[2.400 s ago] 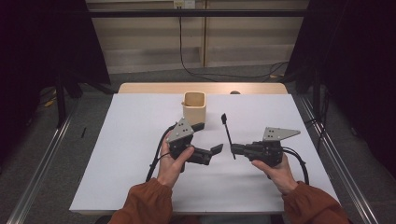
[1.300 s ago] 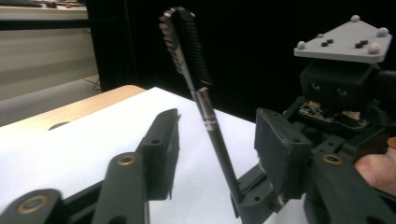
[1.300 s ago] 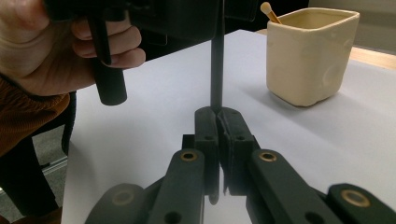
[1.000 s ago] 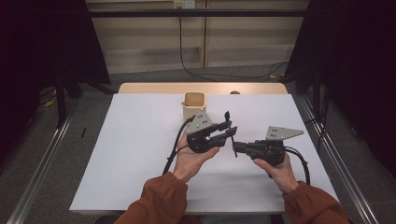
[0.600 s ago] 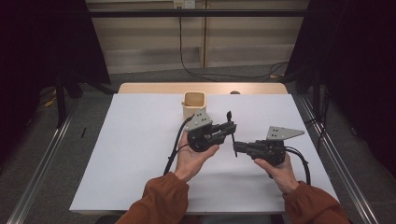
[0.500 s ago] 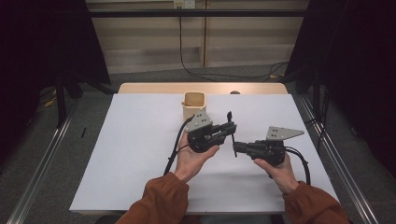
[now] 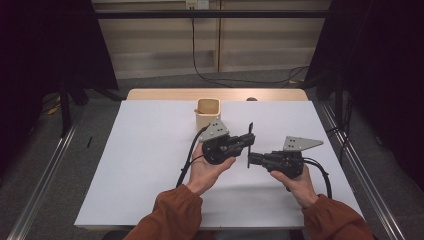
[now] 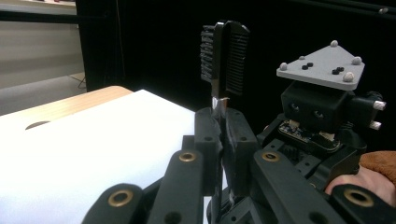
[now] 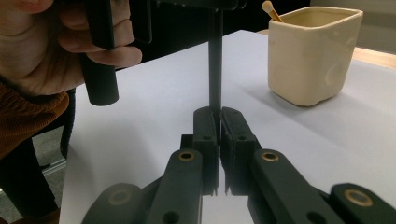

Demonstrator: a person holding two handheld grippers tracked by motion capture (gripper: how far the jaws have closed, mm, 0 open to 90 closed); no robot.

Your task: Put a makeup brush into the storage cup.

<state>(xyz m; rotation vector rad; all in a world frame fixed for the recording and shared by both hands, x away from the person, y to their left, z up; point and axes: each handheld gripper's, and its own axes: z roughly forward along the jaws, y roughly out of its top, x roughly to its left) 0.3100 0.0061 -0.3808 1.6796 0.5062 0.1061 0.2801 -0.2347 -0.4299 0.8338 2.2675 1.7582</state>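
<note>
Both grippers grasp one thin black brush, probably a double-sided eyebrow or lash comb (image 8: 224,56), in the air above the middle of the desk (image 7: 135,165). The right gripper (image 7: 251,159) has its fingers clenched on the lower part of the brush's stem, which stands roughly upright between them in the right gripper view (image 9: 215,70). The left gripper (image 7: 248,140) is closed on the same stem a little higher up; in the left gripper view the bristled head rises just above its fingertips, with a short silvery collar showing where the stem leaves them.

The work looks to be a hand-over from one gripper to the other, and it appears to be at its midpoint: the brush is off the desk and both pairs of fingers hold it at once. One gripper has yet to let go.

A cream ceramic cup (image 7: 207,113) stands farther back on the white sheet, well apart from the brush, with a wooden stick (image 9: 271,11) leaning inside it. It is likely where the brush is meant to go, though that is only a guess. If so, the carry to the cup and the drop into it are not yet done.
</note>
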